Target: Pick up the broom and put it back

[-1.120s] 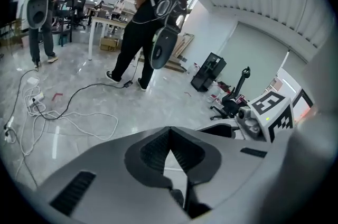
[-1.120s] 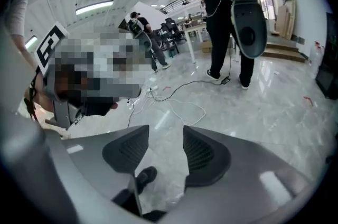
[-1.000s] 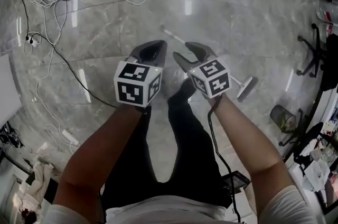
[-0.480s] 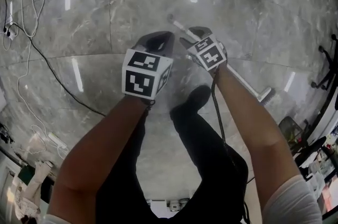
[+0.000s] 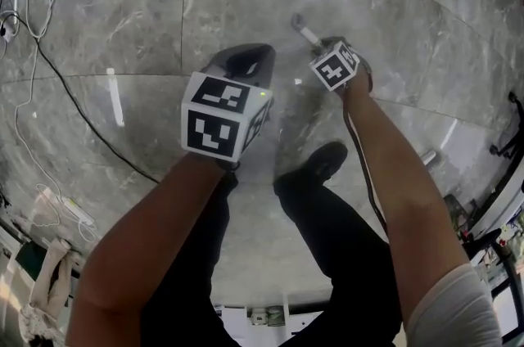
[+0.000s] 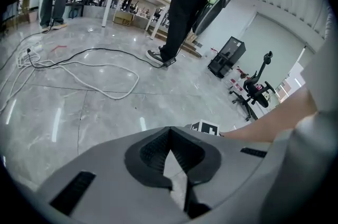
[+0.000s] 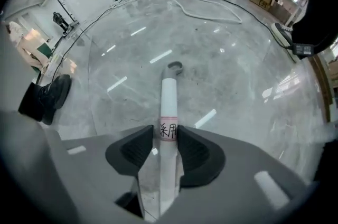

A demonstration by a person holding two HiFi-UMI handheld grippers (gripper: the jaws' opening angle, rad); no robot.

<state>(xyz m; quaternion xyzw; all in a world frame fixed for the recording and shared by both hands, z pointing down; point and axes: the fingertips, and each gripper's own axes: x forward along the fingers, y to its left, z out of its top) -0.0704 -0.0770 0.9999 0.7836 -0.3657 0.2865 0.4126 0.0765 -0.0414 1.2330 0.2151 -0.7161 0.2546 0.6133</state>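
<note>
The broom (image 7: 169, 104) shows as a slim, pale, smooth round handle running up the centre of the right gripper view, with a pink-edged paper label bearing black characters and a grey hanging loop at its tip. The right gripper (image 7: 168, 138) clamps it at the label, ribbed dark pads pressed to both sides. In the head view the handle's end pokes out above that gripper, upper centre-right. The left gripper (image 6: 170, 133), in mid-frame, has its ribbed pads meeting at the tips with nothing between. Below lies a glossy grey marble floor (image 5: 147, 18) in large tiles, streaked with light reflections.
</note>
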